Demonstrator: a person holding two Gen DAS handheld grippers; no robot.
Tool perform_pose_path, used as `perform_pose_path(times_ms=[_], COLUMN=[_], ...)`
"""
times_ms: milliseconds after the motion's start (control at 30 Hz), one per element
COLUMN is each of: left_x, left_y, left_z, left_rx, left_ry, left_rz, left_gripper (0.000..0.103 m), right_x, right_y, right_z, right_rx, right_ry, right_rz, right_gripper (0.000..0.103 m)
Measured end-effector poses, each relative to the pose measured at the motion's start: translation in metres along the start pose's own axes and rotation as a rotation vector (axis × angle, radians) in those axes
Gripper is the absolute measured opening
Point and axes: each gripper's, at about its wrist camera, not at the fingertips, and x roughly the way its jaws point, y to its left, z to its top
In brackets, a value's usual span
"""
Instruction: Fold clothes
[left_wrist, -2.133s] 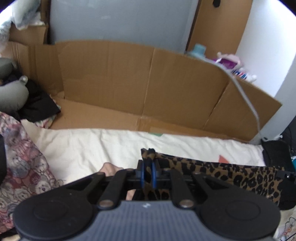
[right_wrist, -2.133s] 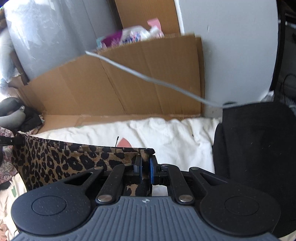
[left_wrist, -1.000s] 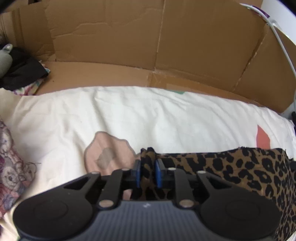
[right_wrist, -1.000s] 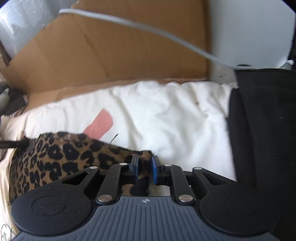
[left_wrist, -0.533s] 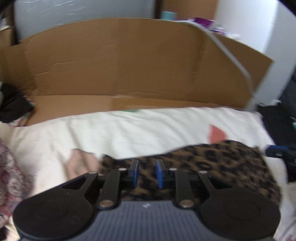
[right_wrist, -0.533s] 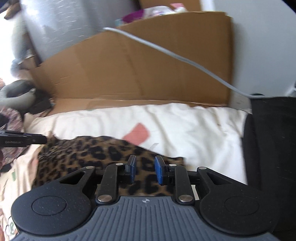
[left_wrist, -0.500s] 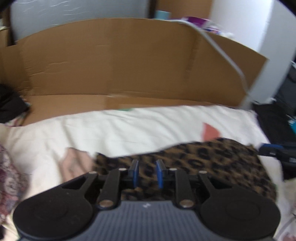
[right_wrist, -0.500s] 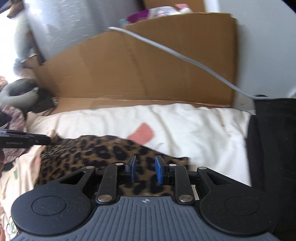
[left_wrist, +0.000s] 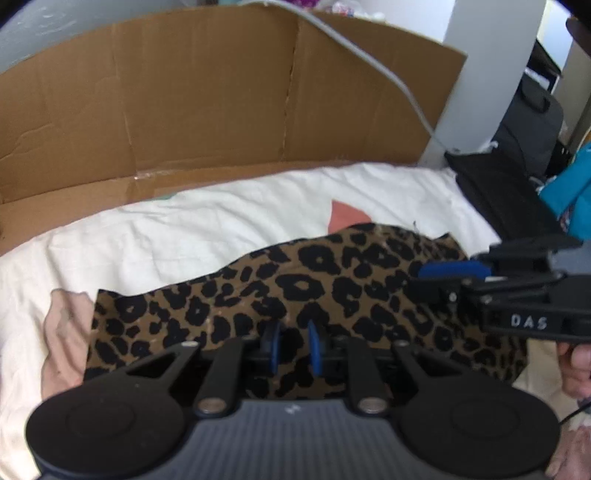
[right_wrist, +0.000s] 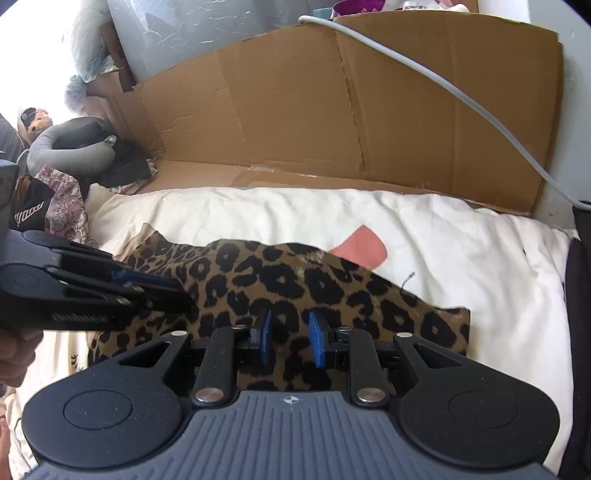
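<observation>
- The brown-and-black leopard-print garment (left_wrist: 314, 288) lies flat on the cream bedsheet (left_wrist: 207, 229), in front of the flattened brown cardboard sheet (left_wrist: 207, 103) propped behind the bed.
- The left gripper (left_wrist: 293, 345) hovers over the garment's near edge, its blue pads set narrowly apart with nothing between them.
- The right gripper (right_wrist: 290, 341) is likewise parted and empty, above the near edge toward the cloth's other end.
- The fabric looks thin, soft and light; it will likely drape and crease rather than hold shape, and may slide on the smooth sheet.
- A sound hold would be at the two corners of one edge, pinching a single layer so the cloth lifts evenly.
</observation>
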Motion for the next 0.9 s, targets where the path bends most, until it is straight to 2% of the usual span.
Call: perform_pose_path(times_ms=[333, 567, 733, 900], left_x=[0.024, 0.028, 0.03, 0.023], left_y=[0.002, -0.003, -0.006, -0.009], left_z=[0.015, 0.027, 0.029, 0.026], left_rx=[-0.017, -0.01, -0.025, -0.025], left_ry=[-0.015, -0.038, -0.052, -0.075], left_rz=[0.007, 0.014, -0.029, -0.11], left_gripper=[0.018, 0.017, 0.017, 0.017], right_x=[0.029, 0.043, 0.048, 0.05], right_y=[-0.003, -0.009, -0.018, -0.02], right_z=[0.015, 0.018, 0.018, 0.018], right_rx=[-0.021, -0.003, 0.035, 0.04], right_ry=[0.014, 0.035, 0.044, 0.043], right_rz=[-0.017, -0.01, 0.008, 0.02], right_gripper=[0.026, 0.024, 0.022, 0.022])
